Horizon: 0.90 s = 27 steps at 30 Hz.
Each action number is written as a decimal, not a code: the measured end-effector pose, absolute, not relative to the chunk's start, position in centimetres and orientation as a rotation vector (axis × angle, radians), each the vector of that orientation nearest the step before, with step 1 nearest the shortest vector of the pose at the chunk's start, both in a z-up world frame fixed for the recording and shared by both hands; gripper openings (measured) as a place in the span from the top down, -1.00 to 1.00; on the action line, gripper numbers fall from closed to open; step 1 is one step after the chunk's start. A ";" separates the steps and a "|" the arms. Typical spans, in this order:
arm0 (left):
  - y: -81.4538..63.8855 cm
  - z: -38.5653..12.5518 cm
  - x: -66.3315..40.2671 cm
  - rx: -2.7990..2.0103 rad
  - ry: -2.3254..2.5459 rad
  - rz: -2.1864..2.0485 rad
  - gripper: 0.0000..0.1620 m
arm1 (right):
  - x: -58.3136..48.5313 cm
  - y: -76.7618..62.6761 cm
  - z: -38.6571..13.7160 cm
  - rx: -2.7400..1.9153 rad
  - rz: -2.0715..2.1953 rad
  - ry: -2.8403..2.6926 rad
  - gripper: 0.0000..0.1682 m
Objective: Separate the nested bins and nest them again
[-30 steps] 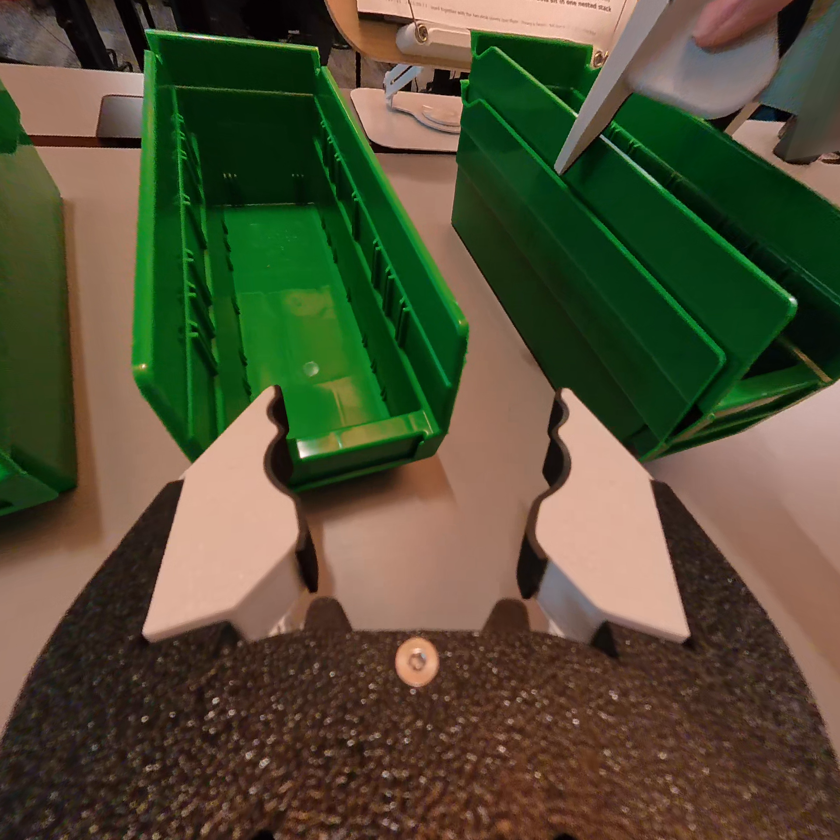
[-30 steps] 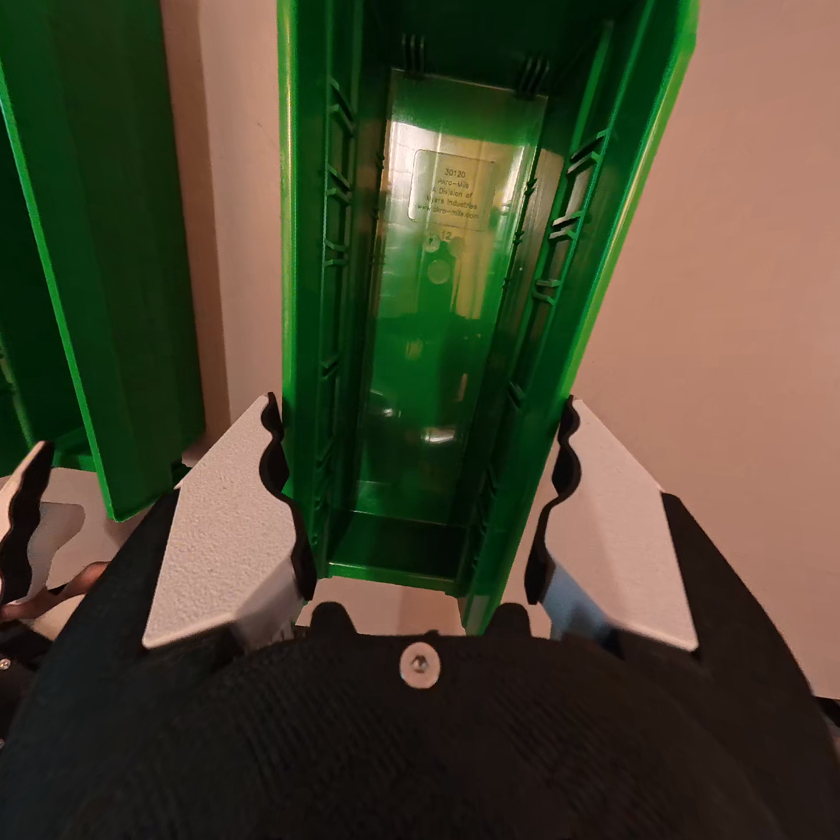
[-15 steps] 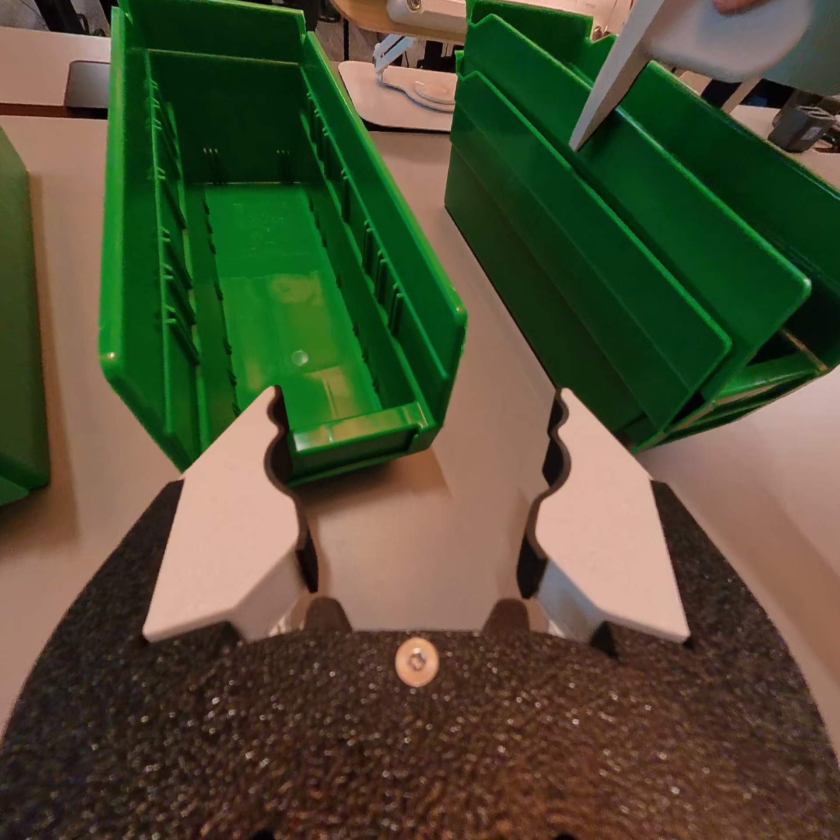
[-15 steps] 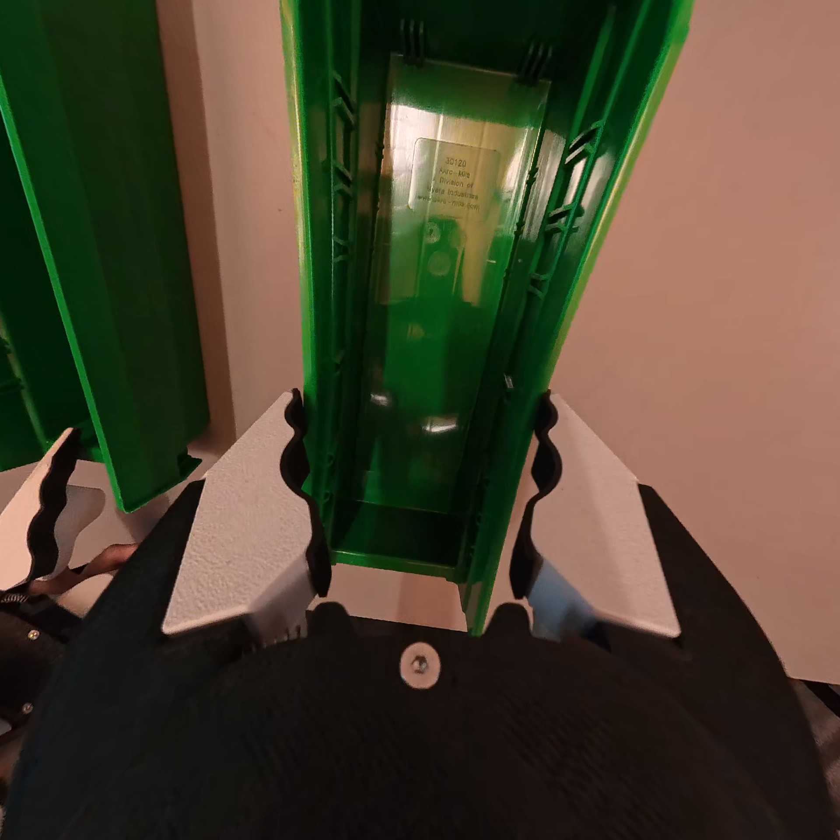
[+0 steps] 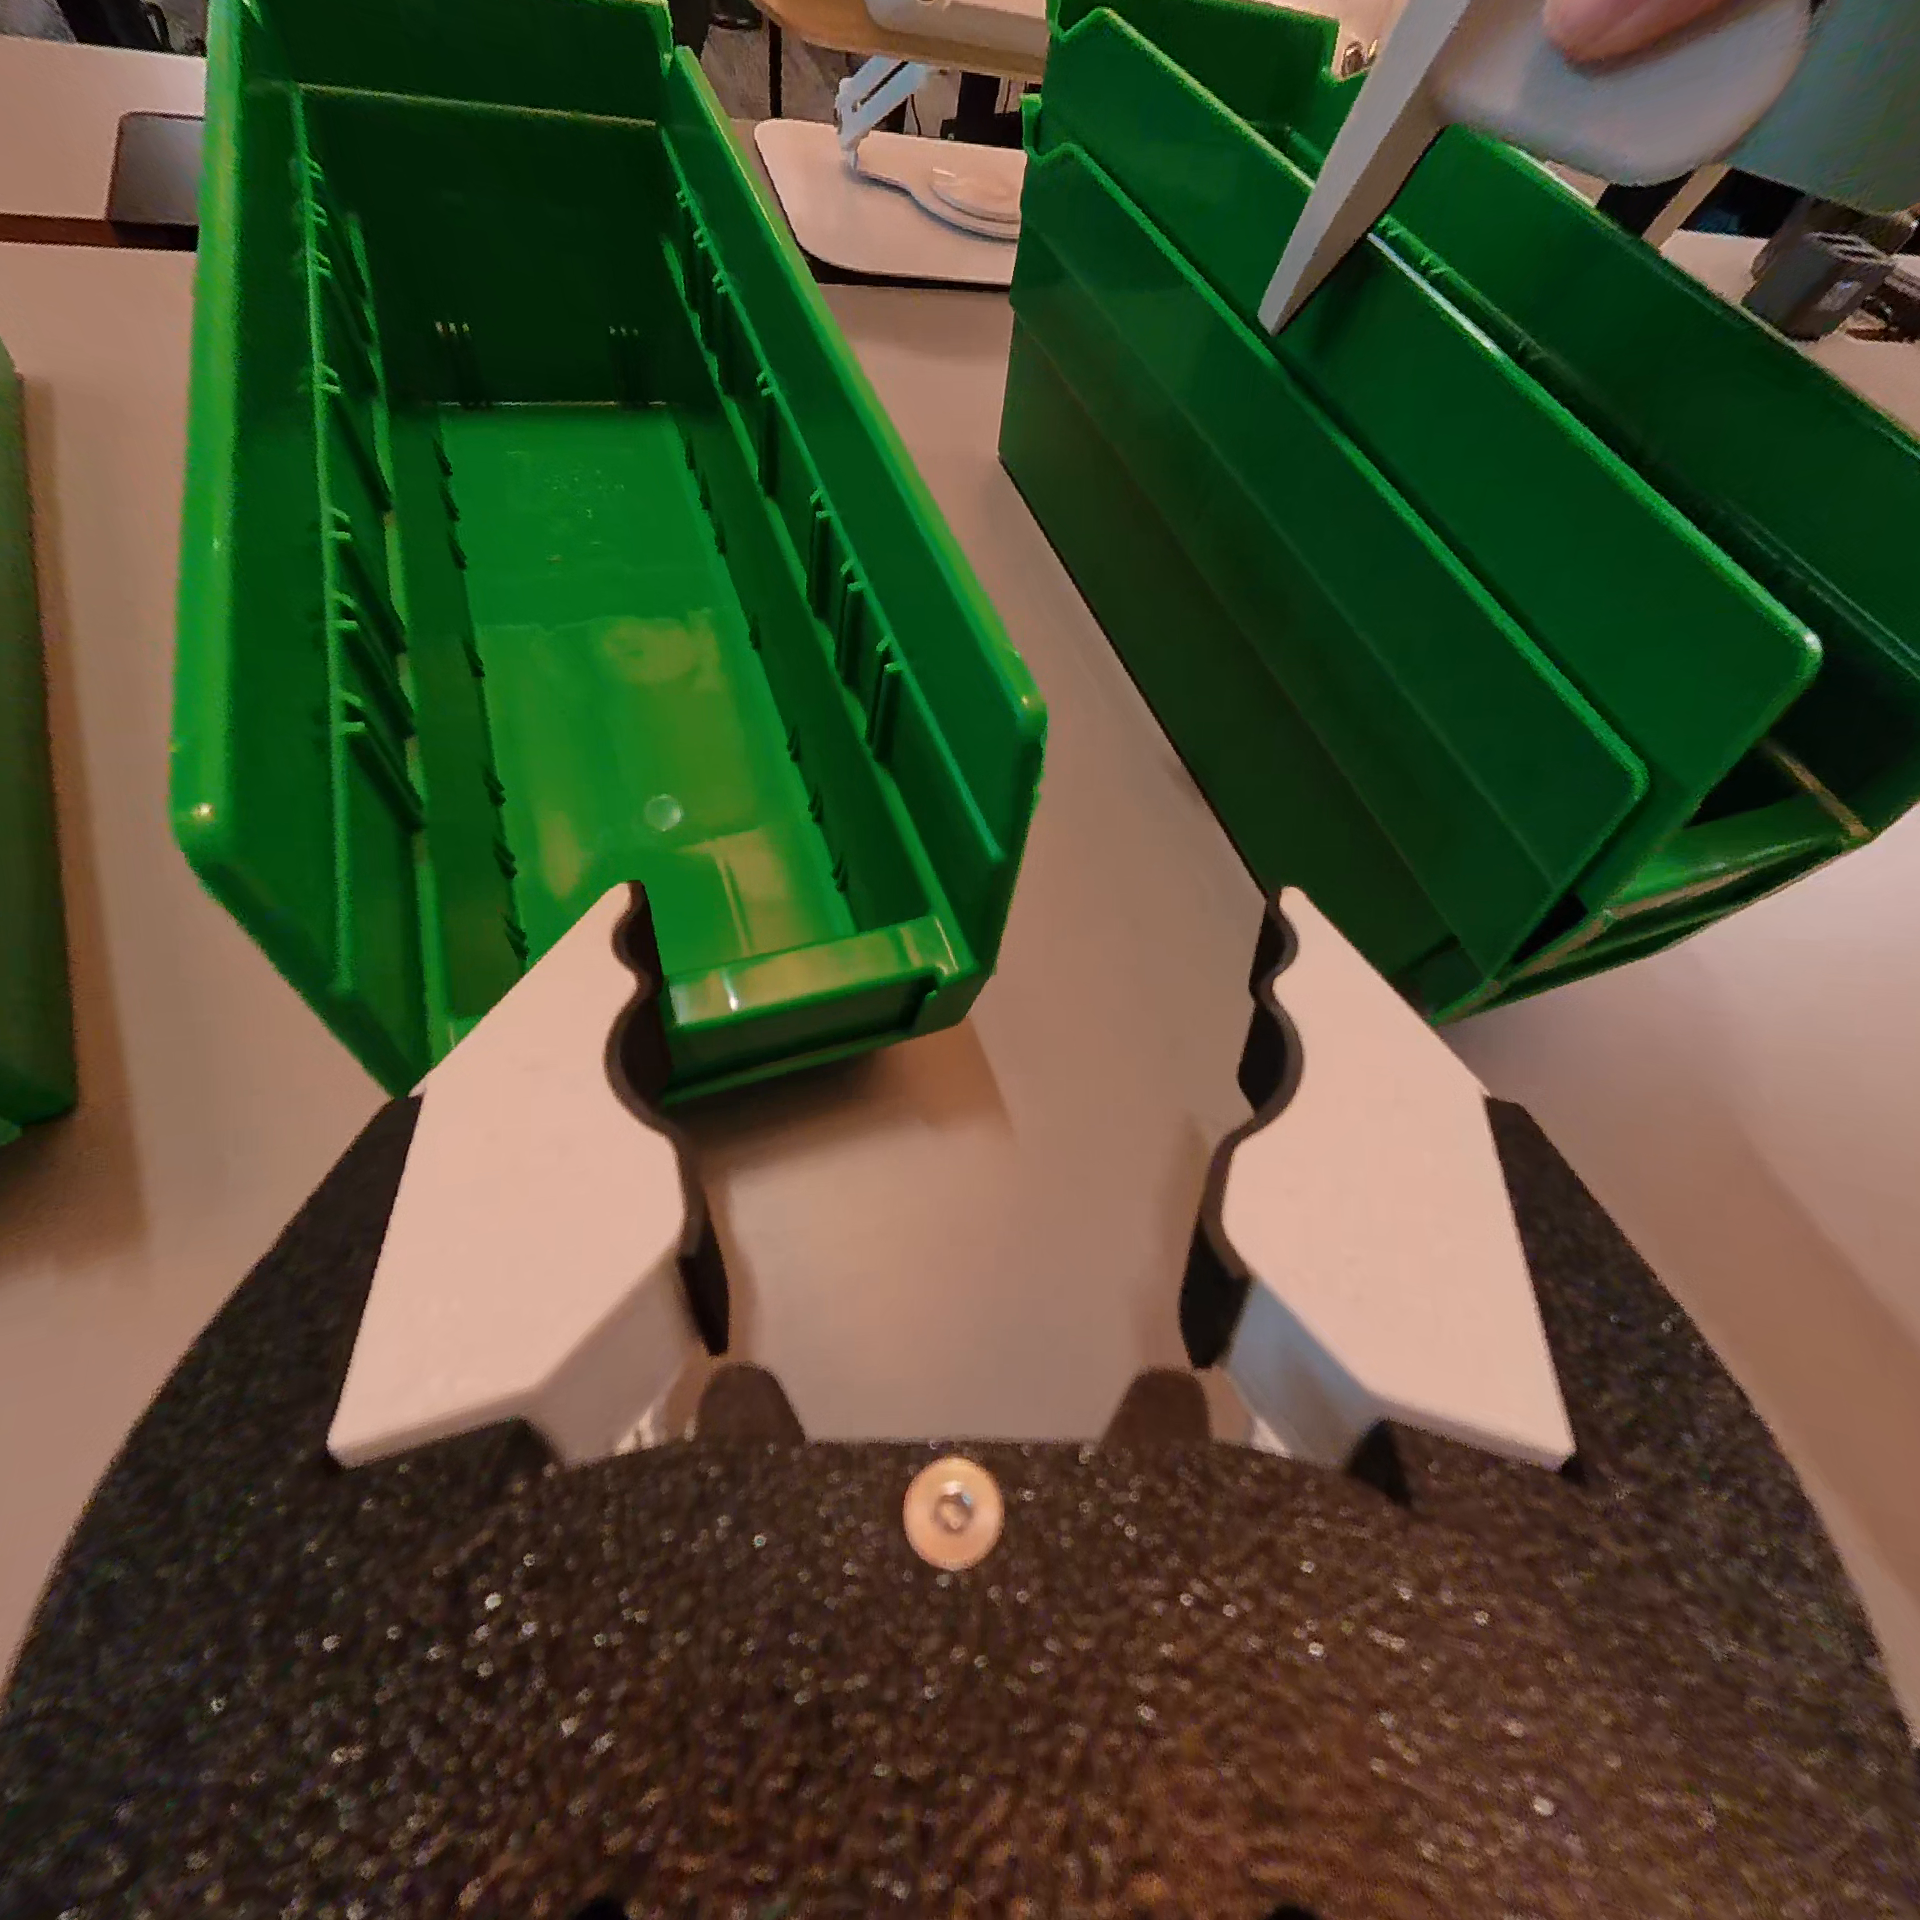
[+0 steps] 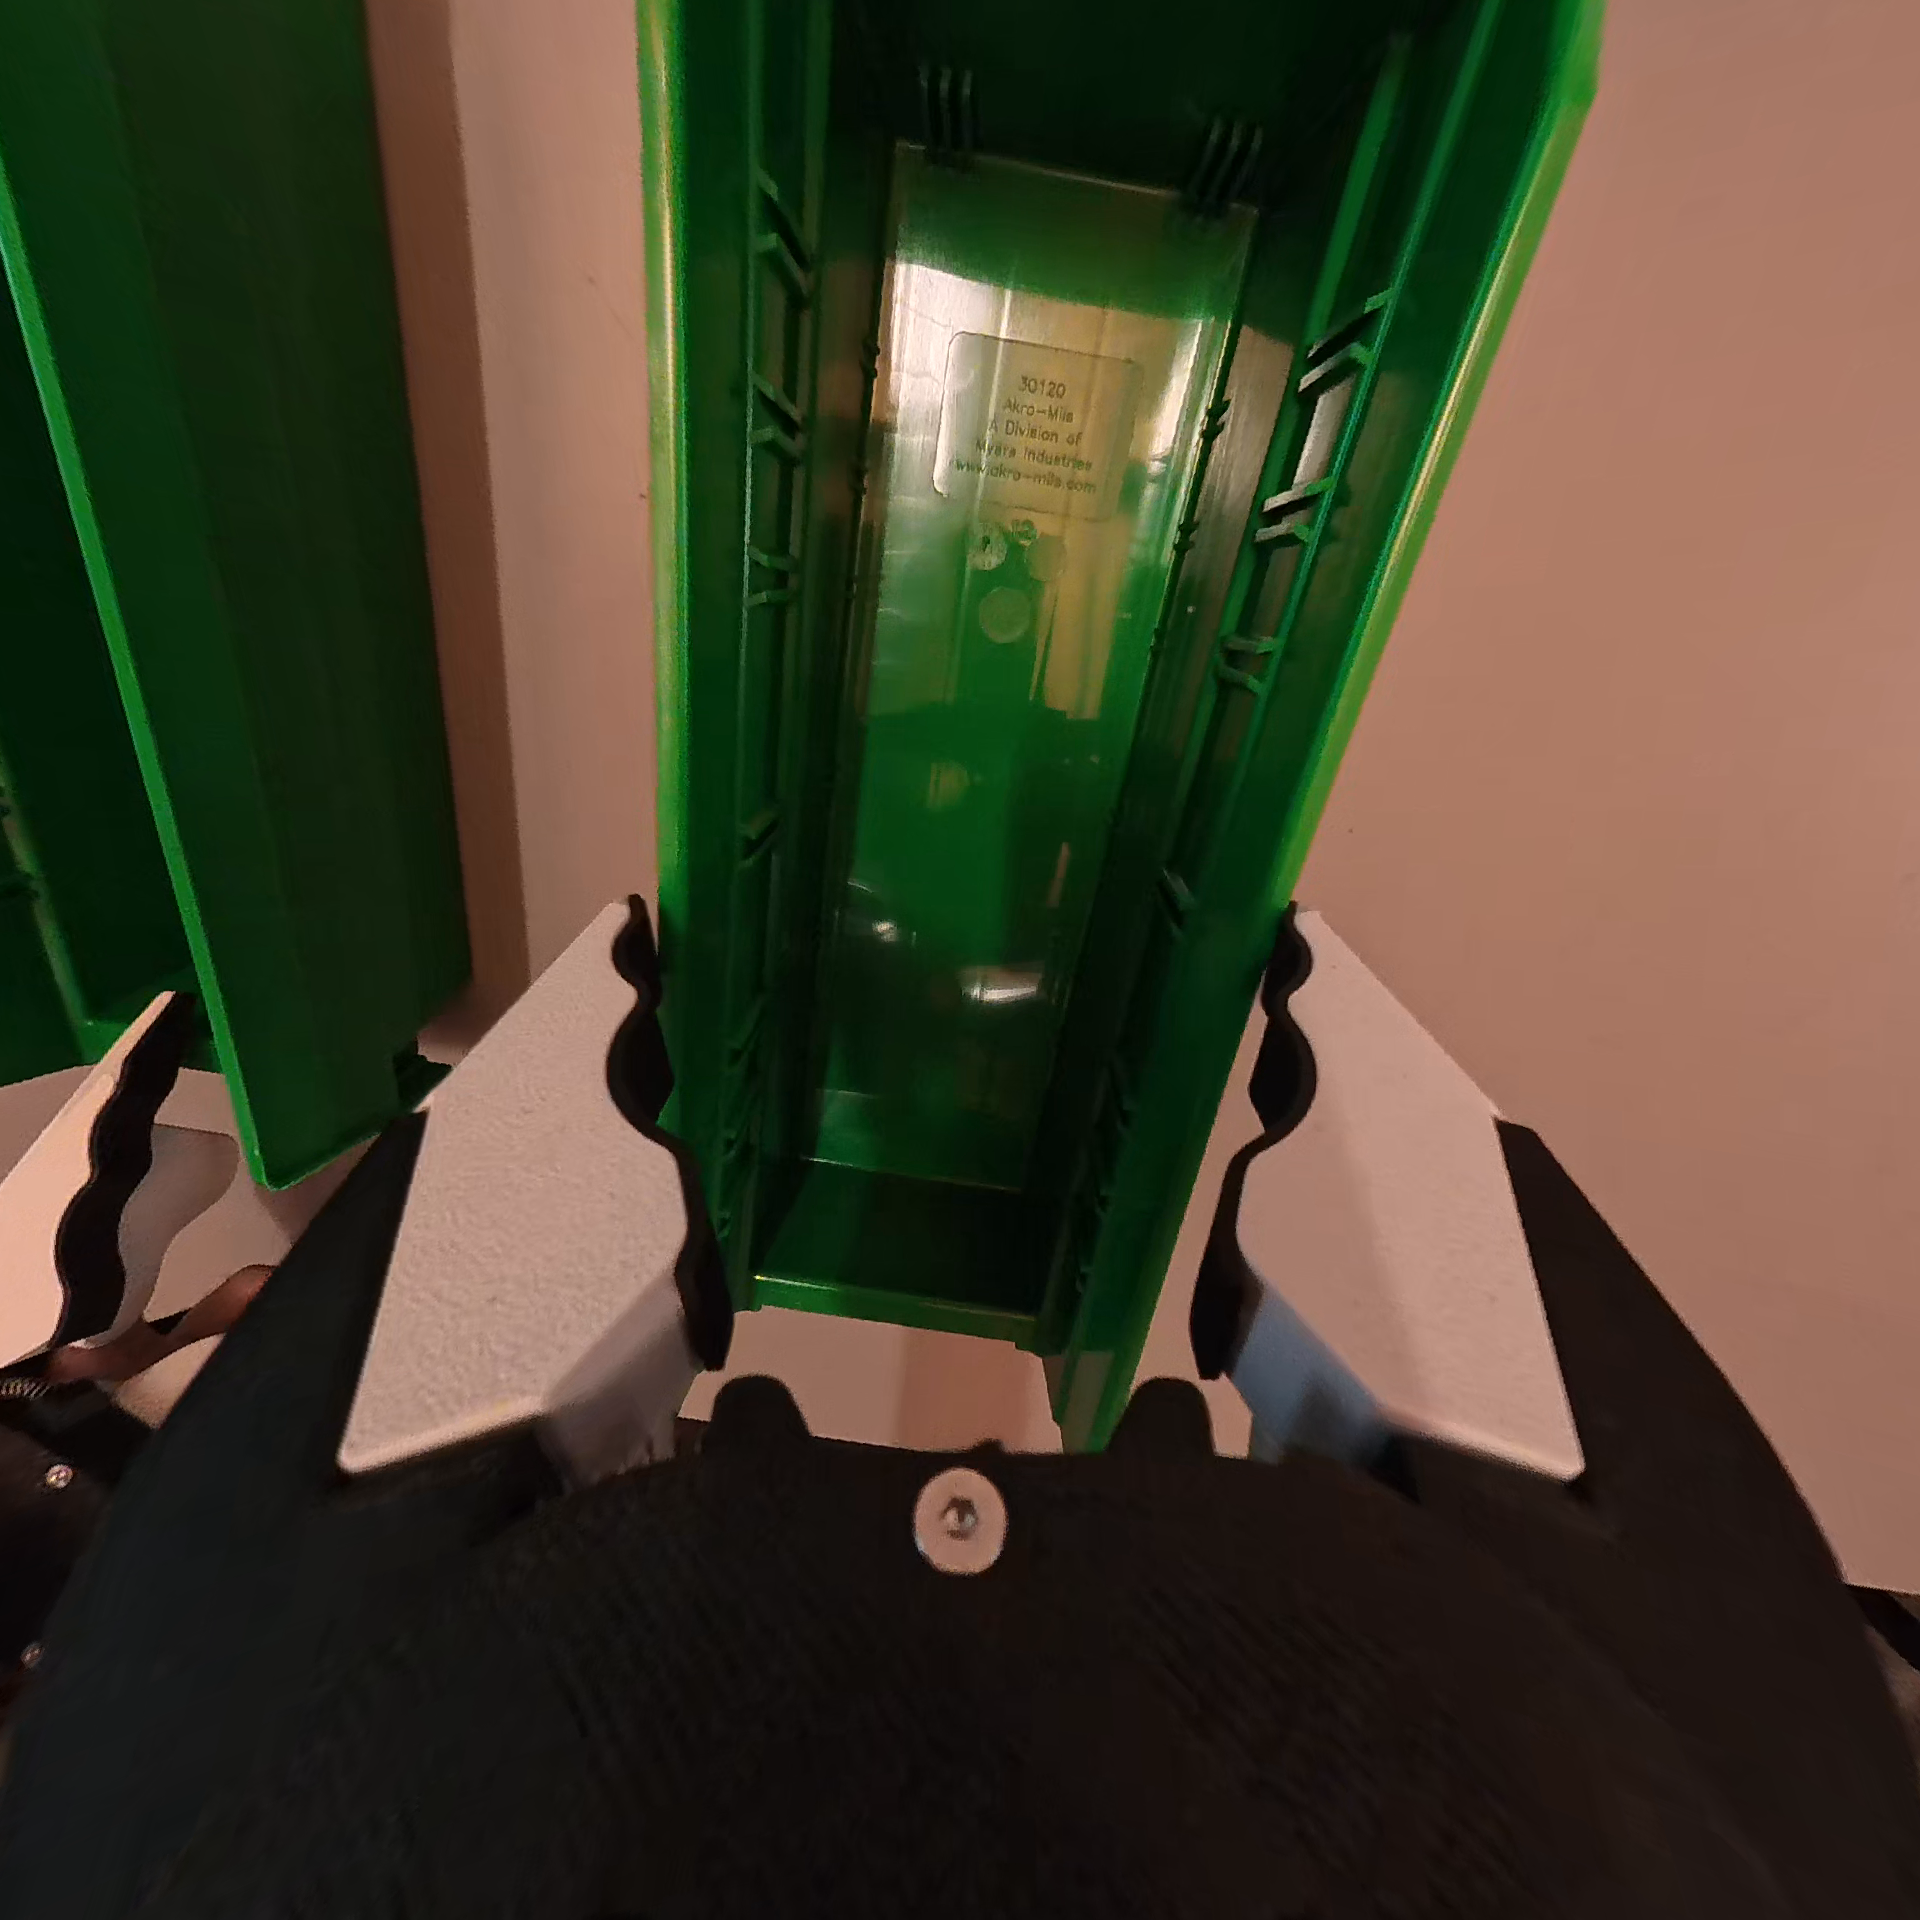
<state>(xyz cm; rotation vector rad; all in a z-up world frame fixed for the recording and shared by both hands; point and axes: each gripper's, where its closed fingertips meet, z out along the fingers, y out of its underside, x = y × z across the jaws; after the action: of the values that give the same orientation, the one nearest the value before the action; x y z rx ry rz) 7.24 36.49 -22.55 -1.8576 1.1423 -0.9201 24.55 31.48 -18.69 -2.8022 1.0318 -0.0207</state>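
A single open green bin (image 5: 582, 644) stands on the beige table (image 5: 1091, 1195) ahead of my left gripper (image 5: 953, 891), which is open and empty; its left fingertip overlaps the bin's near end. To the right is a stack of nested green bins (image 5: 1403, 623). A finger of my right gripper (image 5: 1351, 177) rests against the stack's top bin. In the right wrist view, my right gripper (image 6: 963, 906) is open and straddles the near end of that top bin (image 6: 1039, 727). Its left pad touches the wall; the right pad stands slightly off. The single bin (image 6: 260, 623) shows at the left.
Another green bin (image 5: 26, 727) sits at the far left edge. A white flat base (image 5: 894, 208) lies behind the bins and a dark device (image 5: 1818, 291) at the back right. A hand (image 5: 1621, 21) holds the right gripper. My left gripper's finger (image 6: 114, 1174) shows at lower left.
My right gripper's fingers closed in on the top bin's walls half a second ago and have now spread wide again. My left gripper has edged closer to the single bin.
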 end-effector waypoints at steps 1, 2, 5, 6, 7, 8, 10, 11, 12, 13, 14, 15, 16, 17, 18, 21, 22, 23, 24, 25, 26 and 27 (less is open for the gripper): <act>36.5 -22.5 7.2 -1.857 1.141 -0.924 -0.38 | 24.5 31.5 -18.7 -2.799 -0.021 1.032 -0.35; 36.5 -22.5 7.3 -1.859 1.138 -0.927 -0.38 | 24.5 31.5 -18.6 -2.801 -0.021 1.028 -0.30; 36.4 -22.6 7.3 -1.861 1.144 -0.932 -0.38 | 24.5 31.4 -18.4 -2.812 -0.006 1.032 -0.16; 36.4 -22.6 7.3 -1.861 1.145 -0.930 -0.38 | 24.4 31.4 -18.4 -2.815 -0.004 1.034 -0.13; 36.4 -22.6 7.2 -1.861 1.146 -0.928 -0.37 | 24.4 31.4 -18.3 -2.820 -0.002 1.036 -0.11; 36.4 -22.6 7.3 -1.861 1.146 -0.928 -0.37 | 24.4 31.4 -18.3 -2.823 0.000 1.040 -0.08; 36.4 -22.6 7.2 -1.861 1.143 -0.931 -0.37 | 24.4 31.4 -18.3 -2.828 0.004 1.047 -0.06; 36.5 -22.6 7.2 -1.861 1.141 -0.932 -0.37 | 24.3 31.4 -18.3 -2.832 0.007 1.052 -0.06; 36.5 -22.6 7.3 -1.860 1.141 -0.933 -0.37 | 24.3 31.5 -18.2 -2.830 0.009 1.058 -0.06; 36.5 -22.6 7.3 -1.859 1.139 -0.932 -0.36 | 24.4 31.6 -18.0 -2.825 0.010 1.063 -0.05; 36.6 -22.6 7.3 -1.858 1.138 -0.932 -0.36 | 24.4 31.6 -17.7 -2.827 0.013 1.068 -0.04; 36.6 -22.6 7.3 -1.859 1.138 -0.934 -0.36 | 24.4 31.6 -17.4 -2.827 0.019 1.069 -0.04; 36.5 -22.7 7.3 -1.861 1.138 -0.934 -0.36 | 24.4 31.7 -17.0 -2.828 0.029 1.068 -0.03; 36.5 -22.7 7.3 -1.862 1.138 -0.934 -0.36 | 24.4 31.7 -16.5 -2.824 0.035 1.063 -0.03; 36.5 -22.7 7.3 -1.862 1.138 -0.934 -0.36 | 24.6 31.8 -16.1 -2.812 0.034 1.058 -0.03; 36.4 -22.6 7.4 -1.859 1.139 -0.938 -0.36 | 24.7 31.4 -15.2 -2.810 0.044 1.069 -0.02; 36.4 -22.7 7.4 -1.859 1.140 -0.938 -0.36 | 24.7 31.3 -15.0 -2.809 0.057 1.071 -0.01; 36.3 -22.7 7.5 -1.860 1.143 -0.937 -0.36 | 24.7 31.2 -14.8 -2.803 0.077 1.070 -0.01; 36.2 -22.7 7.5 -1.859 1.148 -0.935 -0.36 | 24.7 31.2 -14.6 -2.796 0.098 1.068 0.00; 36.1 -22.7 7.6 -1.857 1.152 -0.932 -0.36 | 24.7 31.2 -14.5 -2.793 0.115 1.066 0.00; 36.1 -22.7 7.6 -1.853 1.154 -0.928 -0.36 | 24.7 31.1 -14.4 -2.796 0.123 1.061 0.00; 36.0 -22.6 7.7 -1.851 1.155 -0.927 -0.36 | 24.8 31.0 -14.4 -2.802 0.108 1.057 0.00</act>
<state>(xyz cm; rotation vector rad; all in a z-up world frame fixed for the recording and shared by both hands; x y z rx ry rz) 7.66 36.01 -22.65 -1.8505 1.1547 -0.9270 24.85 30.98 -14.43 -2.8019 1.0573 0.1084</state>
